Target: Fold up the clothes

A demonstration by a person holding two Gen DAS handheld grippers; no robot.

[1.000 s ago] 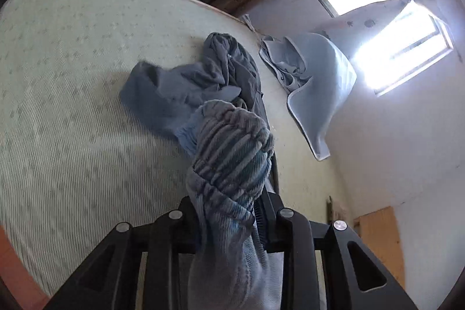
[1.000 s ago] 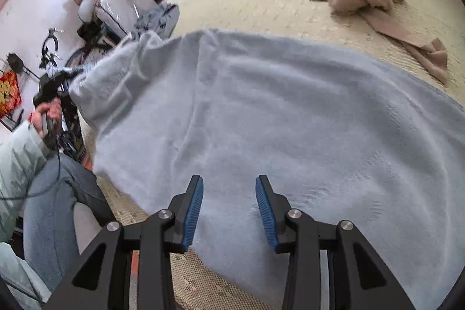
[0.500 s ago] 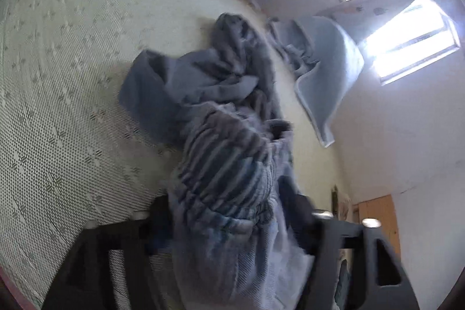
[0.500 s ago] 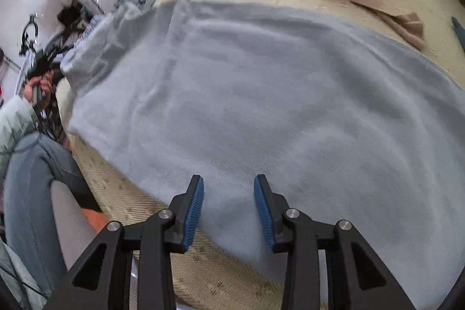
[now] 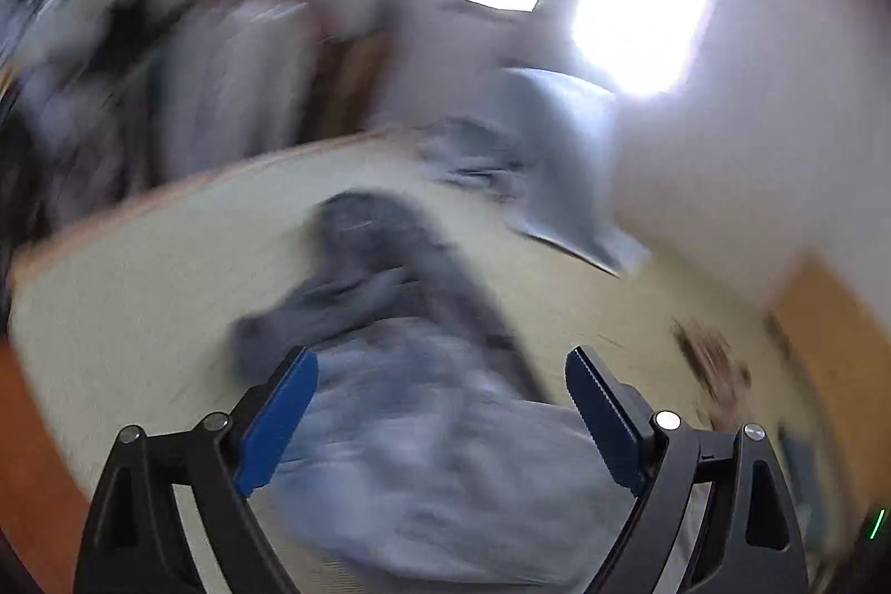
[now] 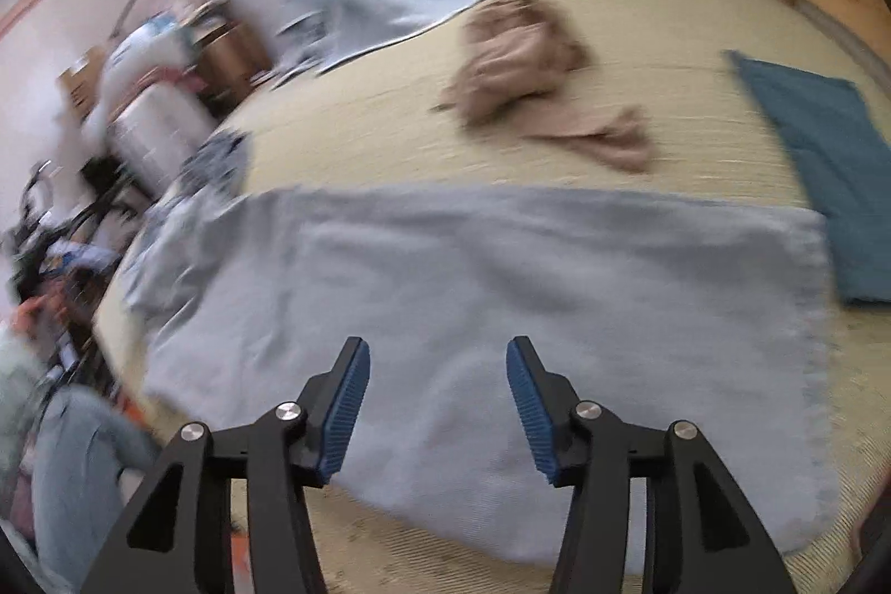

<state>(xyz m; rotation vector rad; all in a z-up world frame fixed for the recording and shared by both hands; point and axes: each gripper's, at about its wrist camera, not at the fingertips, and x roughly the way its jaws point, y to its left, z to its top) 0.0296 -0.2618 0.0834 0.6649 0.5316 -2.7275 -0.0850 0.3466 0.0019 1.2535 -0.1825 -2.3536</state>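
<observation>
Bed surface: cream mattress [image 6: 696, 15]. The light-blue garment [image 6: 473, 293] lies spread flat along its near edge, not yet folded. Left gripper [image 5: 440, 421] and right gripper [image 6: 437, 410] are both opening, fingers apart, gripping nothing. A tan garment [image 6: 523, 59] remains crumpled mid-mattress.

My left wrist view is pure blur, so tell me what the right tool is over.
Observer: The right tool hangs over a light blue garment spread flat on the mattress. Its jaws are opening, with nothing between them.
Operator: Report what else lies on that mattress.
Observer: A crumpled tan garment lies beyond the blue one, apart from it.
Operator: Keep going.
Observer: A teal cloth lies flat beside the blue garment's right edge.
</observation>
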